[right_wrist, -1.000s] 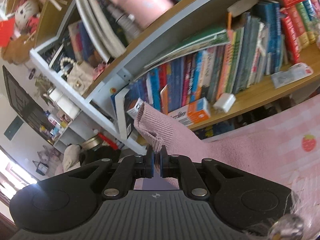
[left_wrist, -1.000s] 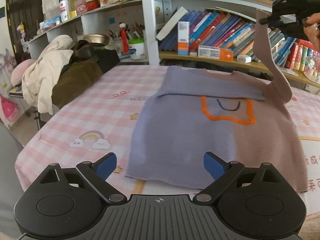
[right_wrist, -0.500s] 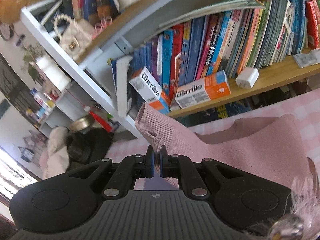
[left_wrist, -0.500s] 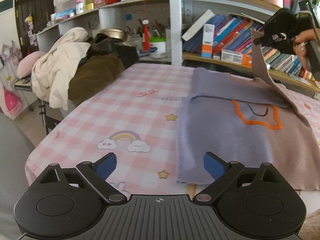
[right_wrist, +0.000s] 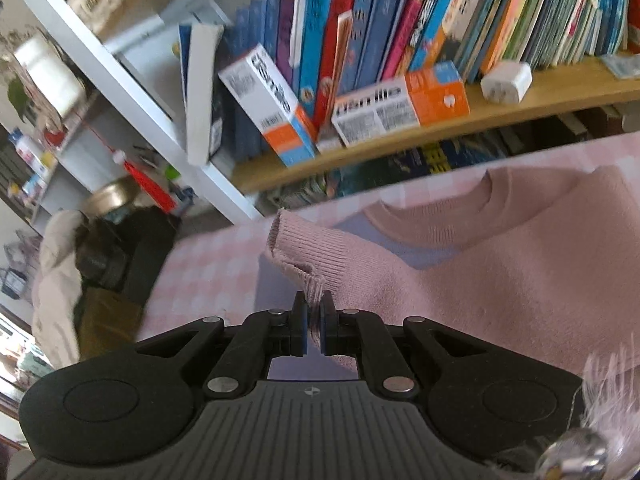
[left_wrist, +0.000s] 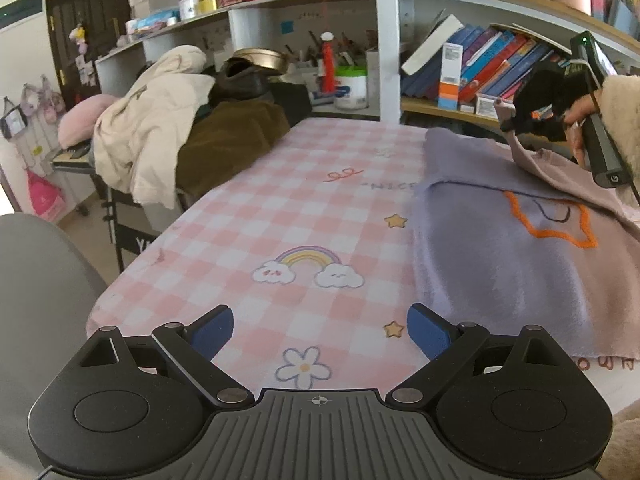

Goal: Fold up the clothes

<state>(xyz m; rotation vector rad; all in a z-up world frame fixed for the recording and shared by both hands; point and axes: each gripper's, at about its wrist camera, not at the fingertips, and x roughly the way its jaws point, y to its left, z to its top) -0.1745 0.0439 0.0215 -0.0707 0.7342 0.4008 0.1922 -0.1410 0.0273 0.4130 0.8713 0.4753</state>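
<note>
A lilac and pink sweater with an orange star outline lies flat on the pink checked tablecloth, its left sleeve folded across the chest. My right gripper is shut on the cuff of the pink sleeve and holds it low over the sweater's collar. It also shows in the left wrist view, carrying the pink sleeve across the top of the sweater. My left gripper is open and empty above the tablecloth, left of the sweater's hem.
A pile of cream and brown clothes sits at the table's far left corner. A bookshelf with books and boxes stands right behind the table. A grey chair back is at the left.
My right gripper has come down and toward the left with the pink sleeve, from high by the shelf to just above the sweater. My left gripper has shifted left, away from the hem.
</note>
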